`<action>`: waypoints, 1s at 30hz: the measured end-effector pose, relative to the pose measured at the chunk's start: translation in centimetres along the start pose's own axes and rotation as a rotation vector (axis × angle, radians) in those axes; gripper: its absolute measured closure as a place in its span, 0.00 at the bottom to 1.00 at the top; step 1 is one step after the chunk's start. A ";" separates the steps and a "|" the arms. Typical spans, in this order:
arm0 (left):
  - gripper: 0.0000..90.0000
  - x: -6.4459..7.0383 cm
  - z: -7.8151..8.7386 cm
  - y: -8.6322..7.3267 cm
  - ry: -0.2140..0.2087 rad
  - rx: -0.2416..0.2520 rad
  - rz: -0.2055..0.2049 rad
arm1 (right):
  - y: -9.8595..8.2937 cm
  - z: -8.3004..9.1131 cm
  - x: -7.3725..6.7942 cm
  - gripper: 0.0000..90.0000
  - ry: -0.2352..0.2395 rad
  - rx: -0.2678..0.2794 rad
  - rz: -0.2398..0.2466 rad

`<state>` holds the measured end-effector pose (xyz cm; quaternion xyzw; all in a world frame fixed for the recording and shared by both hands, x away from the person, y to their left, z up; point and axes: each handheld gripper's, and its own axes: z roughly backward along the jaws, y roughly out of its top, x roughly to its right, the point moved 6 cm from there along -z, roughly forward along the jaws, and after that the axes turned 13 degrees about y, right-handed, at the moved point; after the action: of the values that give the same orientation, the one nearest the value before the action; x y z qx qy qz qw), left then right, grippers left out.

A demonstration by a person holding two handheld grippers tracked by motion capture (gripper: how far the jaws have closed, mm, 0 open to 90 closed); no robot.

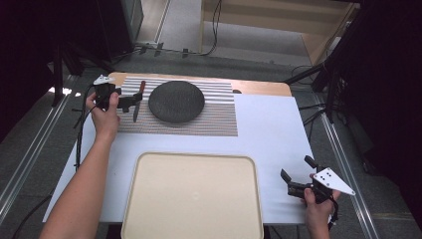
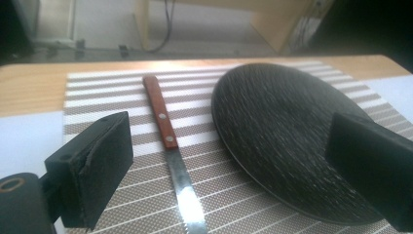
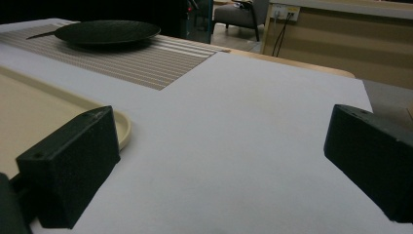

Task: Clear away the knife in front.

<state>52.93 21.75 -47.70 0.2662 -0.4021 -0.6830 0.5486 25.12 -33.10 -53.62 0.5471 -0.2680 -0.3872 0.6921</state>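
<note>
Left gripper [image 1: 130,101] hangs over the near-left part of the striped mat [image 1: 219,119], its jaws spread wide with nothing between them. In the left gripper view the knife [image 2: 173,156] lies flat on the mat [image 2: 112,97] in the gap between the two black pads, closer to the left pad than to the right one. Its long axis runs nearly straight away from the gripper: the steel blade points back toward the camera and passes out of the bottom edge, while the reddish wooden handle, with its rivets, points toward the far edge of the table. The jaws therefore straddle the knife across its width, which looks like the right line for closing on it near where blade meets handle. Whether the pads are low enough to catch it I cannot tell.

Just beside the knife, on the right pad's side, sits the dark round plate [image 2: 282,136], its rim near the blade but apart from it; the right pad overlaps that rim in the picture.

From above, the knife [image 1: 138,102] is by far nearer the left hand [image 1: 103,117]. Right gripper [image 1: 297,175] rests well apart at the near-right corner, jaws also open and empty, beside the tray [image 1: 249,199].
</note>
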 end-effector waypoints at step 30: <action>0.65 -0.8 -6.9 0.7 0.128 -0.322 0.021 | 0.0 0.0 0.1 0.00 -0.001 -0.004 -0.008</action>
<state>59.04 20.71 -50.85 0.2135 -0.2543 -0.7146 0.6157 25.17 -33.15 -53.68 0.5464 -0.2653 -0.3910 0.6915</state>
